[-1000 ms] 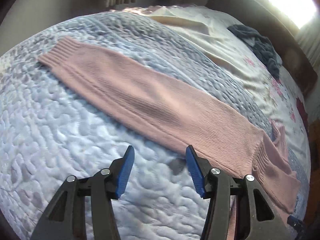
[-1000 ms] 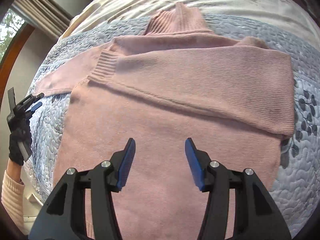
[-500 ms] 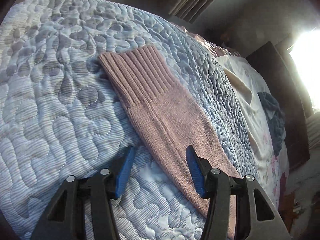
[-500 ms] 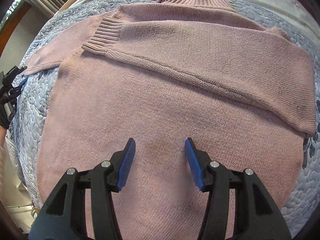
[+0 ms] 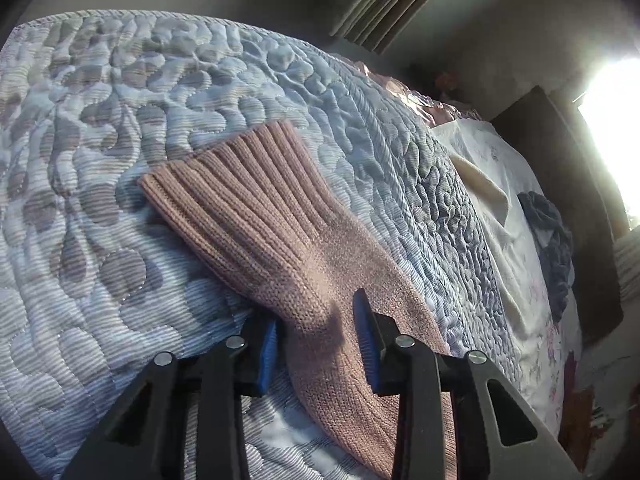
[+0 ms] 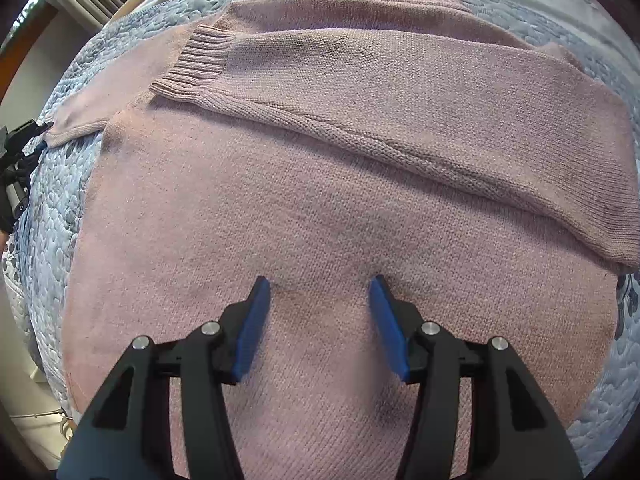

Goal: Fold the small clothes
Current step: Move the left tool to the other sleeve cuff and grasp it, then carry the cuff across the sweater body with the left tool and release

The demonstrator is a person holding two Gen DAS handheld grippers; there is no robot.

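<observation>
A pink knit sweater [image 6: 304, 184] lies flat on the quilted blue bedspread [image 5: 100, 128], collar at the far side. One sleeve [image 6: 420, 92] is folded across its chest, and the other sleeve [image 5: 280, 232] stretches out sideways and ends in a ribbed cuff [image 5: 236, 184]. My left gripper [image 5: 316, 320] is open and low on the bed, its fingers straddling that outstretched sleeve just behind the cuff; the knit hides the left fingertip. My right gripper [image 6: 320, 284] is open, and both blue tips rest on the sweater's body. The left gripper [image 6: 20, 152] also shows at the right wrist view's left edge.
A cream sheet [image 5: 492, 184] and a dark blue-grey garment [image 5: 556, 236] lie further up the bed. A dark headboard [image 5: 568, 184] and a bright window stand beyond them. The bedspread's edge [image 5: 120, 14] runs near a wall and a curtain [image 5: 392, 0].
My left gripper has travelled along the outstretched sleeve to its cuff and dropped, so the sleeve now lies between its fingers. My right gripper has come down onto the sweater's body.
</observation>
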